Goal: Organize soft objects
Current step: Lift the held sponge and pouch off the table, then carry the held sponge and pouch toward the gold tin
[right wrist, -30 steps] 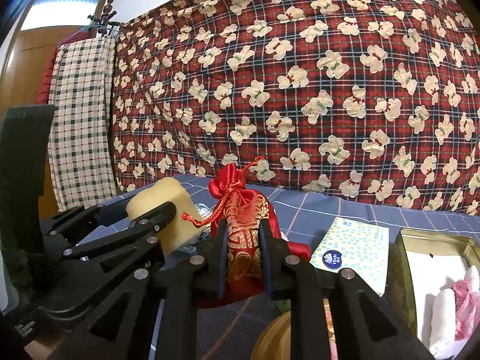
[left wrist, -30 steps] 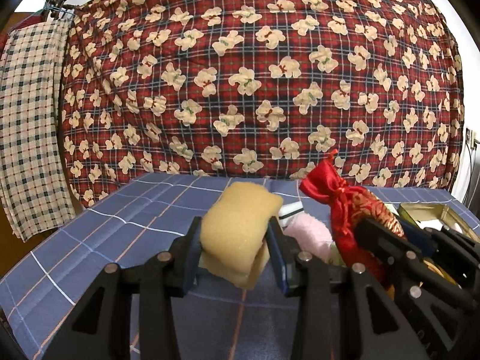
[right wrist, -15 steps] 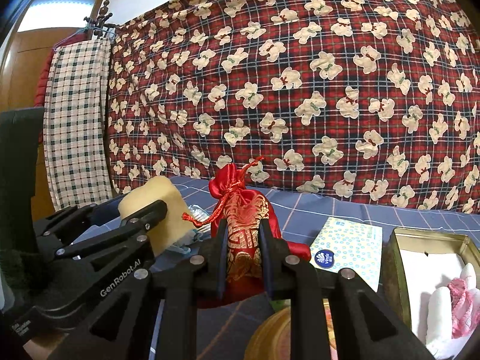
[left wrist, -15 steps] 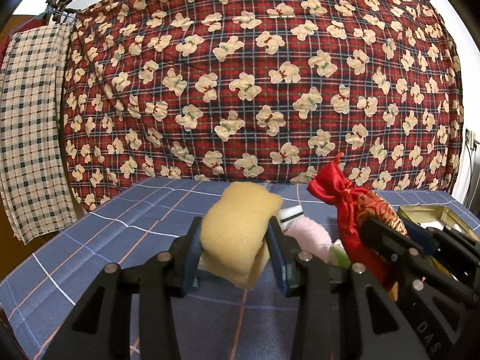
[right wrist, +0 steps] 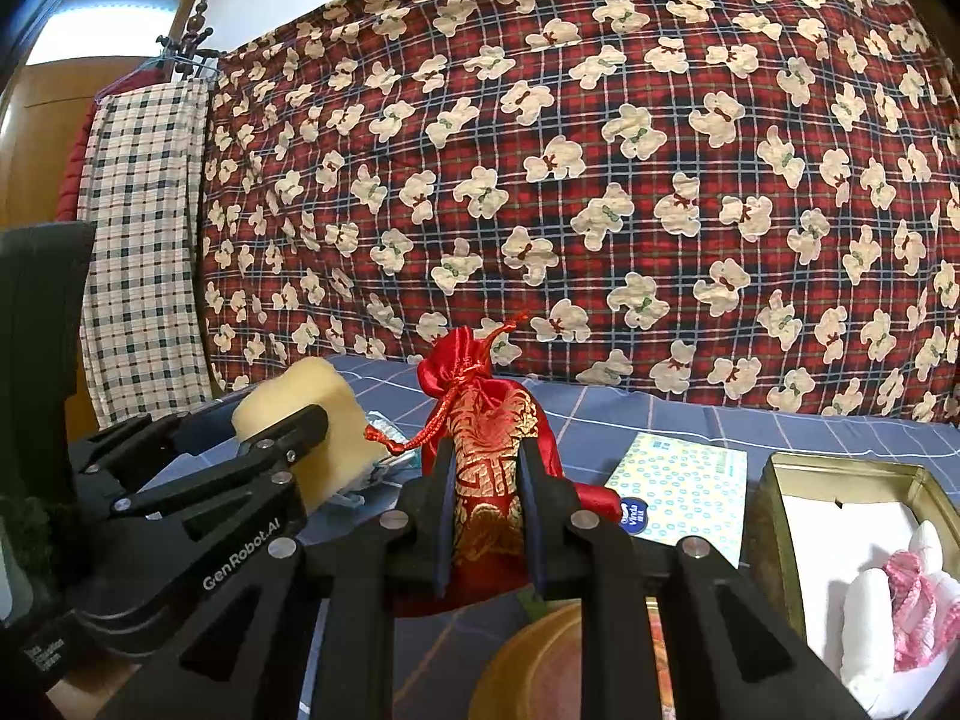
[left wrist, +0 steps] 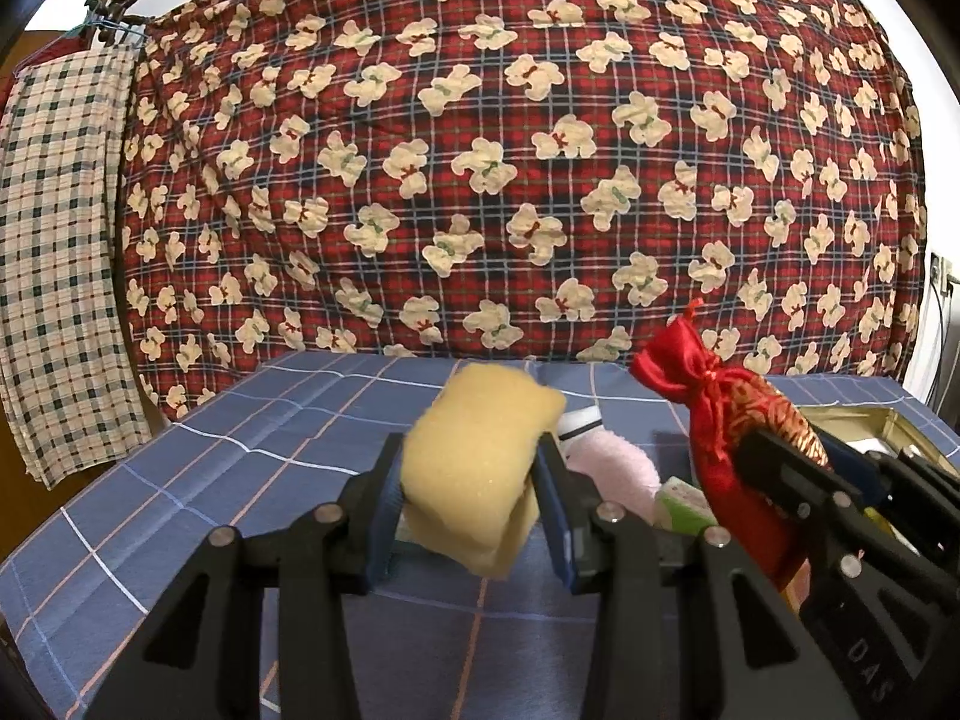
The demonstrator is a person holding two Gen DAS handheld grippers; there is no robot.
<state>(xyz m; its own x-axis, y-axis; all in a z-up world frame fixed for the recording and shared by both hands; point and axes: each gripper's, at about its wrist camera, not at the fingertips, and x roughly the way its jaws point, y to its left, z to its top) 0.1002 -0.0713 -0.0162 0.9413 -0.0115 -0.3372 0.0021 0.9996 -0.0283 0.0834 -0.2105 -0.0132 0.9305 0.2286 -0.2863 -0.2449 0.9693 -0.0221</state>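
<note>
sponge (left wrist: 480, 468), a thick yellow block, is squeezed between the left tongs (left wrist: 474, 504) and held above the blue checked desk (left wrist: 240, 456). just to its right, the right tongs (right wrist: 486, 510) clamp a red and gold drawstring pouch (right wrist: 489, 456) upright. a pink fluffy item (left wrist: 612, 468) lies on the desk between the two. a tissue pack (right wrist: 684, 486) rests beside an open metal tin (right wrist: 780, 516) holding white and pink soft things. a red teddy-bear blanket (right wrist: 600, 180) hangs behind.
</note>
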